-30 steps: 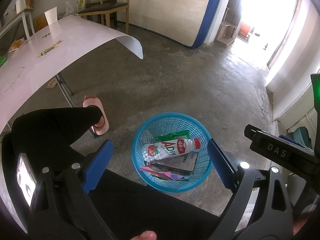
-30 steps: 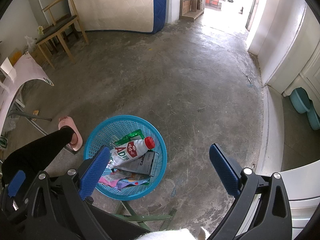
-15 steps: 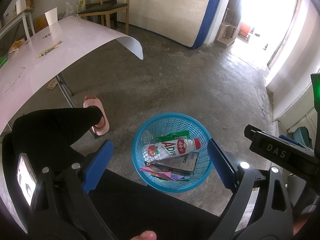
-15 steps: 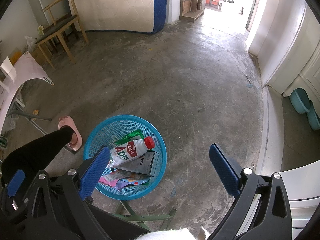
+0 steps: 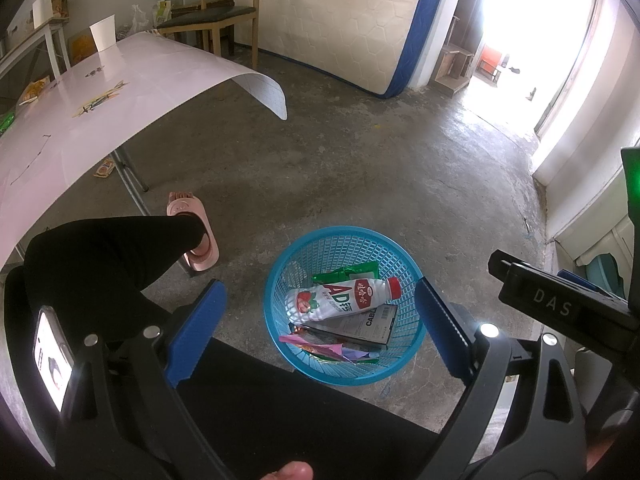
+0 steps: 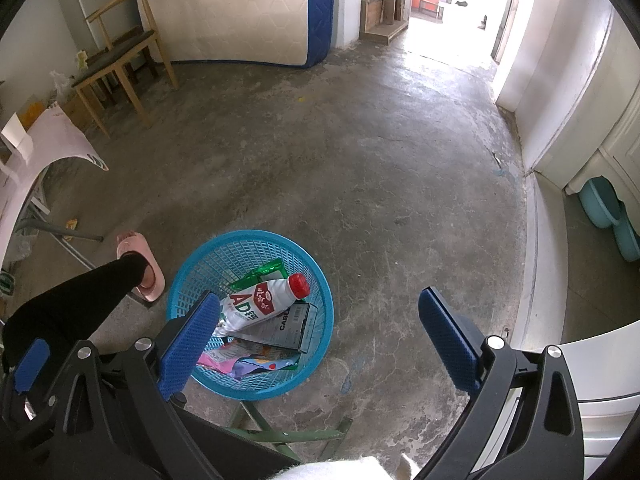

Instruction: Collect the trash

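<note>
A blue mesh basket (image 5: 404, 248) stands on the concrete floor; it also shows in the right wrist view (image 6: 224, 248). Inside lie a white AD bottle with a red cap (image 5: 340, 298) (image 6: 260, 300), a grey box (image 5: 360, 328) (image 6: 280, 326), a green wrapper (image 5: 348, 272) (image 6: 262, 273) and colourful wrappers (image 5: 320, 349) (image 6: 244, 362). My left gripper (image 5: 320, 328) is open and empty, held above the basket. My right gripper (image 6: 320, 340) is open and empty, above the basket's right side.
A table under a pale pink sheet (image 5: 100, 96) stands at the left, with small scraps on it (image 5: 100, 100). A wrapper (image 5: 105, 168) lies on the floor under it. The person's leg and pink slipper (image 5: 192, 232) are beside the basket. A mattress (image 5: 340, 20) and a chair (image 6: 116, 64) stand at the back.
</note>
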Demonstrator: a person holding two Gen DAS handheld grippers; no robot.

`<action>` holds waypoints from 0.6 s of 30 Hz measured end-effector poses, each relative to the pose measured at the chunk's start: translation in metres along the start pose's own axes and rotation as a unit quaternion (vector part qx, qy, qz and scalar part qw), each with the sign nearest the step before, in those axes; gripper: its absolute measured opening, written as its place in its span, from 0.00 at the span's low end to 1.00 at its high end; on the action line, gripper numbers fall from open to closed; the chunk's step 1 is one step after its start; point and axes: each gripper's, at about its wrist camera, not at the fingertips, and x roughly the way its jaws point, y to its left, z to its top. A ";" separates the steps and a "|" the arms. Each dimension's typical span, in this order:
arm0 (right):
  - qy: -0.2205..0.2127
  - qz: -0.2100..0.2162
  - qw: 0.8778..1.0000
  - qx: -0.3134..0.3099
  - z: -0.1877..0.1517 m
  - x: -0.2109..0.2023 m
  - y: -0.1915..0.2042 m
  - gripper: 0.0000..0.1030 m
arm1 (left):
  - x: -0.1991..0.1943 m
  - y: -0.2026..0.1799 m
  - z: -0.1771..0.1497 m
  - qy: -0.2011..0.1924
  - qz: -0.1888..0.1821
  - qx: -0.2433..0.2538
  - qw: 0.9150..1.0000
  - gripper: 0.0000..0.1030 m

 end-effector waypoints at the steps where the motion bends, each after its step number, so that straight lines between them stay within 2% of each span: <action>1: 0.000 0.000 1.000 0.000 -0.001 0.000 0.000 0.94 | 0.000 0.000 0.000 0.000 0.000 0.000 1.000 0.88; 18: 0.001 0.001 1.000 -0.001 0.000 0.000 0.000 0.94 | 0.000 0.000 -0.001 0.000 0.000 0.000 1.000 0.88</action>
